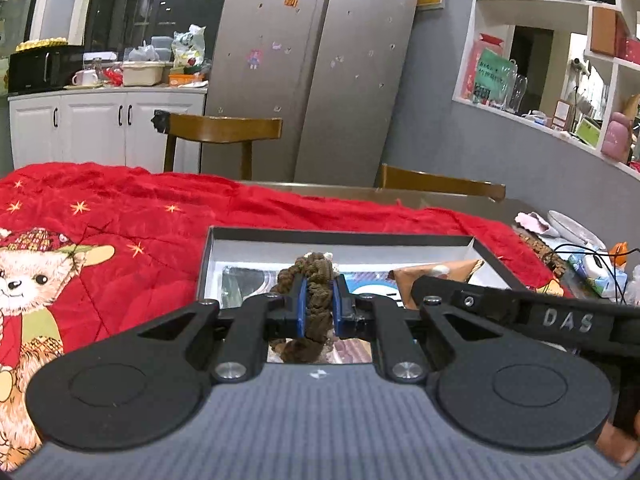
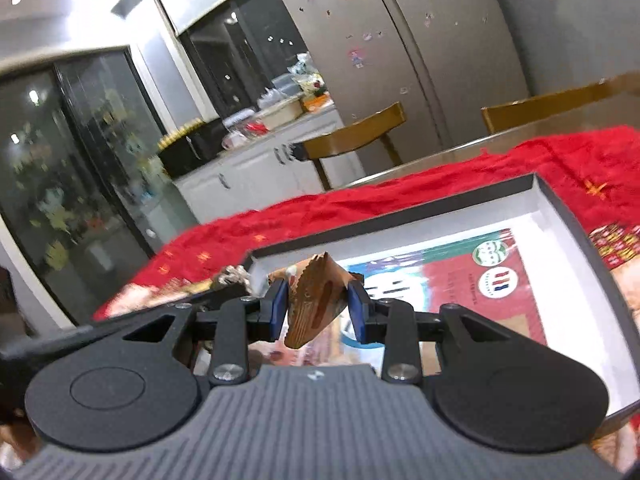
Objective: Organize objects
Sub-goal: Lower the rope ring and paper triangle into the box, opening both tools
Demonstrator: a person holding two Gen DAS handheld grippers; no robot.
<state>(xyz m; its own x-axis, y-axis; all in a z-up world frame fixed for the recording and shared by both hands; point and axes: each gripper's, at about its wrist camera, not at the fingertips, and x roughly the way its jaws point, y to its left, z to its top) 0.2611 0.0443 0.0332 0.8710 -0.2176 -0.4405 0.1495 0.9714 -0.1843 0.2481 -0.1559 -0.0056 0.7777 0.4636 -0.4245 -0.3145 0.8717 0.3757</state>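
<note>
Box (image 1: 486, 254) sits open on the red blanket (image 1: 160, 208), just ahead of and below both grippers, and that is the relation the coming move turns on: each held thing hangs over the box's floor, so the way in is down and slightly forward

The left gripper (image 1: 320, 300) has its blue pads (image 1: 302, 304) pinched tight on a brown braided rope (image 1: 318, 280), with the rope's long axis running roughly up and down between the pads, a loop above and a knot below. The right gripper (image 2: 318, 304) clamps a tan paper packet (image 2: 316, 300) with a saw-tooth edge; its pads stand wider apart, pressing on the packet's 2 sides, and the packet's long axis tilts down toward the camera

In the left view the right gripper's body crosses in from the right, so the 2 tools are close together over the same part of the box. A printed sheet (image 2: 480, 280) already lies flat on the box floor, under both items

Judging by this, neither hand is clearly nearer; both items look ready to be set down, and the risk is the 2 grippers bumping when they let go
</note>
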